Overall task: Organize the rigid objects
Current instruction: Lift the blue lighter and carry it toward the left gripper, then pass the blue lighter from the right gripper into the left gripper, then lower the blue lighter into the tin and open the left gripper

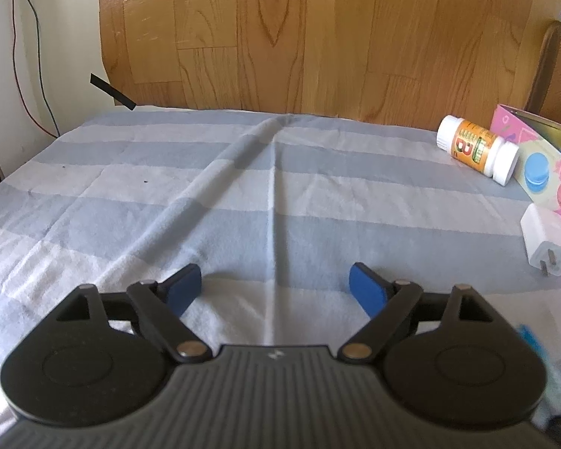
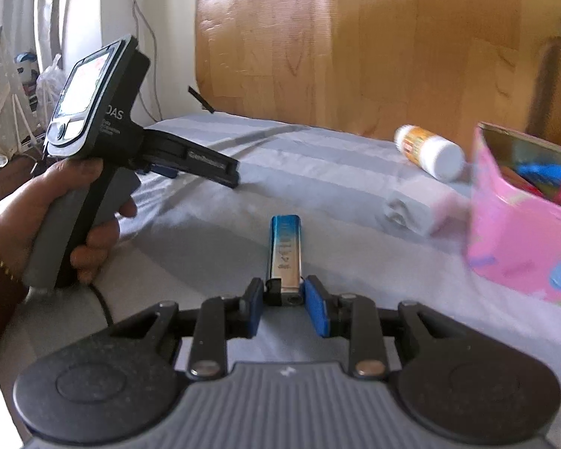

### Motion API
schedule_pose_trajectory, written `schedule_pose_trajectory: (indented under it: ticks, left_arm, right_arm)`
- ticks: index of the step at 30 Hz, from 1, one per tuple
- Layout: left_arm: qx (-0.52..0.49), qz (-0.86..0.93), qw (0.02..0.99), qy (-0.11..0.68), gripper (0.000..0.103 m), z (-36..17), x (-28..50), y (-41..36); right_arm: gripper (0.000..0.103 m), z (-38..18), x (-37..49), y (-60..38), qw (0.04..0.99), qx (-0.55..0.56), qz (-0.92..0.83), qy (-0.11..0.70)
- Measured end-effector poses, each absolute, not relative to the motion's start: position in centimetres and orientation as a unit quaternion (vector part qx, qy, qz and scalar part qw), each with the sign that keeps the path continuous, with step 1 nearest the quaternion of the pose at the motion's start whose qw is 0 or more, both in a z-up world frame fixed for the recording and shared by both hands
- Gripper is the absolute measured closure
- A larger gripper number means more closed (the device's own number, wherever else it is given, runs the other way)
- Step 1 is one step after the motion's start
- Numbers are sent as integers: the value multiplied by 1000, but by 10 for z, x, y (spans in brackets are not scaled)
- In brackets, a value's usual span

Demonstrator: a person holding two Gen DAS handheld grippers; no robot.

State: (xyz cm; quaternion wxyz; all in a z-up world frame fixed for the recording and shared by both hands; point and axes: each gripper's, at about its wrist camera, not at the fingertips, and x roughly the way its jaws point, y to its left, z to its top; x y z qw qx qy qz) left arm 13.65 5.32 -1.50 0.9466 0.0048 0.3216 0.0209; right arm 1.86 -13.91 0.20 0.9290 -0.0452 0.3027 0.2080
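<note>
Right wrist view blurs the pink box [image 2: 520, 232] at the right edge, which cuts it off; I cannot read its contents. My right gripper [image 2: 283, 308] clamps a blue lighter [image 2: 285, 250] at lower centre, long axis pointing away up the frame. My left gripper [image 1: 275, 288] hangs spread wide over the striped cloth [image 1: 168, 194].

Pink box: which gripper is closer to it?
Right. The right gripper, shut on the lighter, has the pink box just ahead to its right. The left gripper, open, sits farther left.
</note>
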Motion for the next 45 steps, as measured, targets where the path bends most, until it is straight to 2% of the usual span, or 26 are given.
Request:
schedule_pose_trajectory:
  ticks: [5,8,9,19,23,25,28,29,30,31,32,33,38,45]
  left_arm:
    - [23,30,947,318,14,-15,136,47]
    - [51,31,949,309,18,-14,129,31]
    - [46,12,950,310,21,-14,124,23]
    - [23,-241,900,362,25,-7,72,-115]
    - [-14,-309,860,405,29,-2,66,-148]
    - [-54,-348,824,444,29,-3,69,-158]
    - [-60,-350,814,458,30,-4,69,-170]
    - [-68,-351,811,463,38,-4,71,-171]
    - [-75,-352,806,470,52,-6,73,-173]
    - [-82,-349,804,475,58,-8,74,-176]
    - [-84,-343,804,477,78,-9,74,-180]
    - [-84,-342,802,482,81,-10,76,-183]
    - [-67,-362,816,445,84,19,79,-197]
    - [-79,-382,849,356,84,74,114,-208]
  right_arm:
    - [78,2,-8,-182,936,-27,171,305]
    - [78,2,-25,-211,942,-14,138,305]
    - [78,2,-31,-221,944,-11,124,304]
    - [78,0,-67,-289,952,57,48,296]
    - [78,-4,-73,-316,943,142,65,293]
    - [78,-7,-73,-331,931,203,83,293]
    - [78,-17,-70,-354,894,312,122,297]
    - [78,-21,-70,-362,882,342,133,294]
    - [78,-23,-70,-366,877,356,140,291]
    - [78,-23,-69,-368,873,364,145,290]
    - [78,-23,-70,-368,872,367,146,290]
    - [78,-22,-70,-367,872,367,148,289]
    - [78,-10,-62,-362,889,340,137,274]
    - [78,56,-24,-349,952,226,102,182]
